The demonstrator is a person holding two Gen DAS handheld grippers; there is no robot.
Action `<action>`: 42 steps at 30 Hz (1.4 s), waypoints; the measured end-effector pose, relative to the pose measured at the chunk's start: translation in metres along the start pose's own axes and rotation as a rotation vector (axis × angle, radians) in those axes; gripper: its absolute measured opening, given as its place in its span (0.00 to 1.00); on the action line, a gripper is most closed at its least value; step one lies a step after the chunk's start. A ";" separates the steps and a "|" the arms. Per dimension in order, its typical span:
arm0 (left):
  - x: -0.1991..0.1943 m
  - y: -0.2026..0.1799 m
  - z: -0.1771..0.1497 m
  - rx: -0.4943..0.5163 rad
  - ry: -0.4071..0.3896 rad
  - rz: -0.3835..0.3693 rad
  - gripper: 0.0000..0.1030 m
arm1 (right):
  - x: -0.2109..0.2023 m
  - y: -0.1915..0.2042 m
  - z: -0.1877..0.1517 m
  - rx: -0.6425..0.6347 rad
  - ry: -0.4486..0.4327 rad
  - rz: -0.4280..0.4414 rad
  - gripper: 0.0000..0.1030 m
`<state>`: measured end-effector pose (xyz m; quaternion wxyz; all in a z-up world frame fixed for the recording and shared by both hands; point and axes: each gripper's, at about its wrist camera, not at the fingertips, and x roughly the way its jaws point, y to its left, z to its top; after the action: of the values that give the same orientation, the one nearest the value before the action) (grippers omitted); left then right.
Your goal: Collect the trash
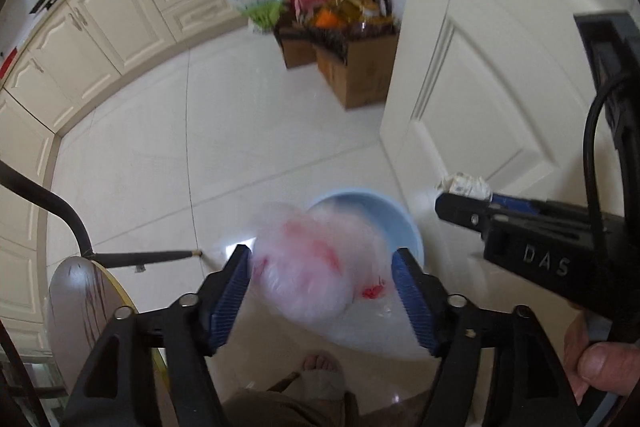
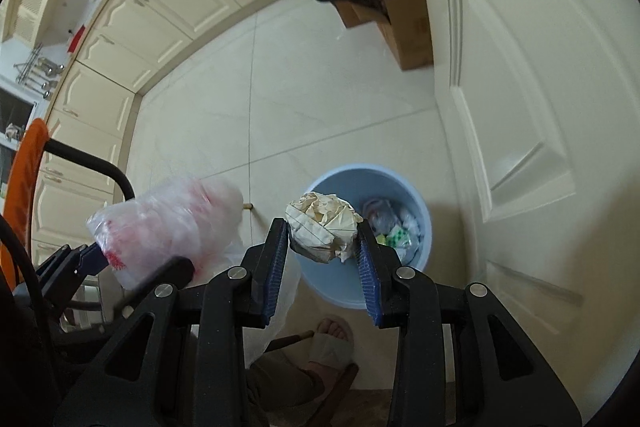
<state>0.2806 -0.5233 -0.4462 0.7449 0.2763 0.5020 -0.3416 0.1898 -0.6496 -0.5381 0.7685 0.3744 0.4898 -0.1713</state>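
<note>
Trash fills both of our grippers above the light blue waste bin [image 2: 366,243] that stands on the white tiled floor [image 2: 320,115] just beside the white door [image 2: 520,107]. Our right gripper [image 2: 325,227] is pinching a crumpled ball of lined paper [image 2: 324,227] between its blue pads [image 2: 276,275], held over the near rim of the bin. Inside the bin we see more wrappers and crumpled bags [image 2: 394,227]. Our left gripper [image 1: 322,273] has its jaws around a blurred clear plastic bag with red print [image 1: 316,267]; in the right wrist view the same bag [image 2: 168,227] sticks out from that gripper's tip, left of the bin, so we take it as clamped. Our sandalled foot [image 2: 334,339] stands on the floor on the near side of the bin. Far beyond the bin, by the door's edge, sit cardboard boxes [image 1: 352,71] stuffed with packaged groceries, and cream cabinets [image 1: 120,11] line the wall farther left of the bin.
</note>
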 end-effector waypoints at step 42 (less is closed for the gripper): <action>-0.288 0.118 -0.186 -0.343 -0.691 0.197 0.99 | -0.262 0.248 -0.094 -0.294 -0.467 0.035 1.00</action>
<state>0.1933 -0.2438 -0.2327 0.9345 0.0636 0.2428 -0.2525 0.1659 -0.4429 -0.2286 0.9096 0.2175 0.3123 -0.1669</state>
